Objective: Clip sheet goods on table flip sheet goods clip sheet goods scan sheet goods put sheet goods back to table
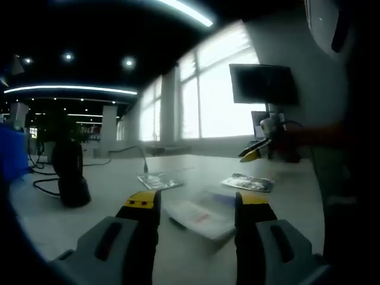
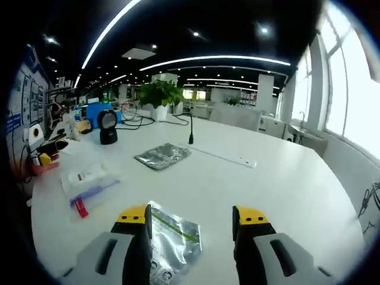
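Between my right gripper's [image 2: 190,222] spread, empty yellow-tipped jaws lies a crinkled silver foil packet with a green stripe [image 2: 172,240], flat on the round white table [image 2: 285,178], its left edge just under the left jaw. Farther off rest a second silver foil pouch [image 2: 161,155] and a clear packet with red and blue print [image 2: 90,184]. My left gripper [image 1: 196,208] also stands open, holding nothing, over a blurred white sachet [image 1: 199,217]. A black scanner [image 1: 71,172] stands at its left.
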Demonstrator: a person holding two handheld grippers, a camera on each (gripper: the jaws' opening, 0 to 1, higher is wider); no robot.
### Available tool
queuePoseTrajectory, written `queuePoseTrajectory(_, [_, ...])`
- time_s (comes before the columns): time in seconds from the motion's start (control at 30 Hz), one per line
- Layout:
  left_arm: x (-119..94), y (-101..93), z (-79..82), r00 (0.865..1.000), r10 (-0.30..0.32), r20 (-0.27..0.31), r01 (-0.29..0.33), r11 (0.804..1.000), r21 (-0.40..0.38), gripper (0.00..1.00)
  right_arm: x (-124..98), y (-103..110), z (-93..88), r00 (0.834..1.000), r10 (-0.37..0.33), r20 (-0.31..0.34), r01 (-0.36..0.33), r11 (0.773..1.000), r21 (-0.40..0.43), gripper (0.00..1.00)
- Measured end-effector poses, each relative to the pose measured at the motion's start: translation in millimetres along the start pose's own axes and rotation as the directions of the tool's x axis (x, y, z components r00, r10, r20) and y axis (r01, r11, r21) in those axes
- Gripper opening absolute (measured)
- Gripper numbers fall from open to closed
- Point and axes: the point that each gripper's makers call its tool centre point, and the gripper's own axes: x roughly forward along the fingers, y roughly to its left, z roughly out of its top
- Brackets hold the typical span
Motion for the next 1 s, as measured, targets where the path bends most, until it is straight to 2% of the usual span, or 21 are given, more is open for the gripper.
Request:
queuePoseTrajectory(0.1, [0, -0.2, -0.2, 1.000, -0.001, -0.001, 0.001, 1.000, -0.001, 0.42, 1, -4, -0.5, 1.000, -0.013, -0.015, 0.012, 0.999, -0.033, 0.46])
queuePoseTrajectory(0.2, [0, -0.6, -0.8, 1.000, -0.003, -0.004, 0.003, 1.000, 0.002, 0.42, 4, -6, 1.3, 1.000, -0.010, -0.014, 0.009, 1.000, -0.020, 0.43])
queuePoseTrajectory(0.43, [1, -1.0, -1.6, 1.000, -0.004, -0.008, 0.004, 1.000, 0.006, 0.42, 17, -11, -18.0, 0.994, 0.013, -0.104, -0.015, 1.000, -0.021, 0.37])
queuePoseTrajectory(0.7, [1, -1.3, -1.9, 1.000, -0.006, -0.009, 0.006, 1.000, 0.007, 0.42, 22, -14, -32.1, 0.987, 0.054, -0.153, -0.049, 0.998, 0.039, 0.31])
queuePoseTrajectory(0.83, [1, -0.3, -1.8, 1.000, -0.001, -0.008, 0.001, 1.000, 0.010, 0.42, 24, -16, -33.8, 0.986, 0.058, -0.159, -0.054, 0.998, 0.024, 0.27])
queuePoseTrajectory(1.0, [1, -0.5, -1.9, 1.000, -0.001, -0.009, 0.001, 1.000, 0.011, 0.42, 27, -15, -49.6, 0.973, 0.077, -0.218, -0.074, 0.997, 0.019, 0.23])
